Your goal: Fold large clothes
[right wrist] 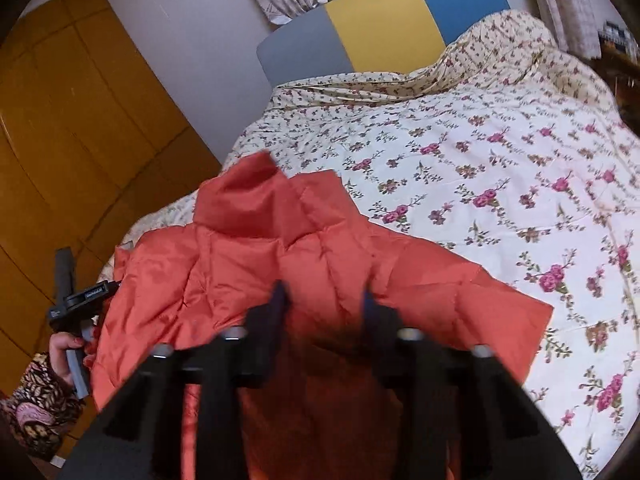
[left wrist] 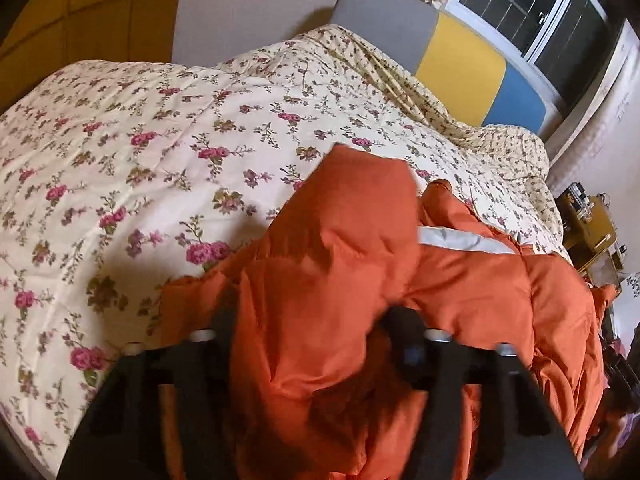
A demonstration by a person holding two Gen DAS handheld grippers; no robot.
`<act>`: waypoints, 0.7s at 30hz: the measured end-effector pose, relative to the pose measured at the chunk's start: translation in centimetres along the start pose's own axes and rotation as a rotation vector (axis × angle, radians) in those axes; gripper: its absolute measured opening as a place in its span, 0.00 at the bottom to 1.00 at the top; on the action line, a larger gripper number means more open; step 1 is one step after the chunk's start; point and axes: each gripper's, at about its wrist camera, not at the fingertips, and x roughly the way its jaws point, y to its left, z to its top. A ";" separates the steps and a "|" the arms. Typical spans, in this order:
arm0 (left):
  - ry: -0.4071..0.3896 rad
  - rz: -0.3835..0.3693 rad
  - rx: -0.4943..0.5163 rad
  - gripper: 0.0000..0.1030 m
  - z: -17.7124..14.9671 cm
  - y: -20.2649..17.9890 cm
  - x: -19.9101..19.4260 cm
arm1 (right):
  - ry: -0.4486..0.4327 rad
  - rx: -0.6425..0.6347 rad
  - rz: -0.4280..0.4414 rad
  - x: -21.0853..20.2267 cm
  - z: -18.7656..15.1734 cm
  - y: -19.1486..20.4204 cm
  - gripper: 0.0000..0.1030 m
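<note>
An orange puffer jacket (left wrist: 320, 280) lies bunched on the floral bedspread (left wrist: 120, 160), with a grey reflective strip (left wrist: 464, 240) across it. My left gripper (left wrist: 308, 320) has jacket fabric bulging up between its fingers, which are mostly hidden by it. In the right wrist view the jacket (right wrist: 260, 248) spreads over the near left part of the bed, collar raised. My right gripper (right wrist: 324, 300) has fabric between its two dark fingertips (right wrist: 278, 300), which stand apart. The left gripper's handle (right wrist: 76, 320) shows at the left edge, held in a hand.
The bedspread (right wrist: 500, 180) covers the bed to the right and far side. A grey, yellow and blue headboard (right wrist: 380, 28) stands at the far end under a window (left wrist: 532, 8). Yellow wardrobe doors (right wrist: 72, 120) are left. A cluttered bedside table (left wrist: 592, 216) is right.
</note>
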 end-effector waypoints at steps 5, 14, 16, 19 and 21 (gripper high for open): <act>-0.157 -0.076 -0.055 0.16 0.5 0.5 -4.0 | -0.133 0.041 -0.034 -3.6 1.7 -0.8 0.07; -0.375 -0.040 -0.034 0.16 2.5 -1.7 -6.6 | -0.242 0.148 -0.127 -3.2 3.8 -2.9 0.06; -0.355 -0.013 -0.045 0.16 2.9 -1.9 -5.3 | -0.216 0.178 -0.186 -1.5 3.5 -4.1 0.06; -0.316 0.059 -0.031 0.16 3.0 -2.2 -2.6 | -0.180 0.210 -0.254 0.2 2.6 -5.6 0.06; -0.294 0.097 -0.002 0.16 2.8 -2.3 -0.9 | -0.163 0.258 -0.296 1.2 1.9 -7.2 0.05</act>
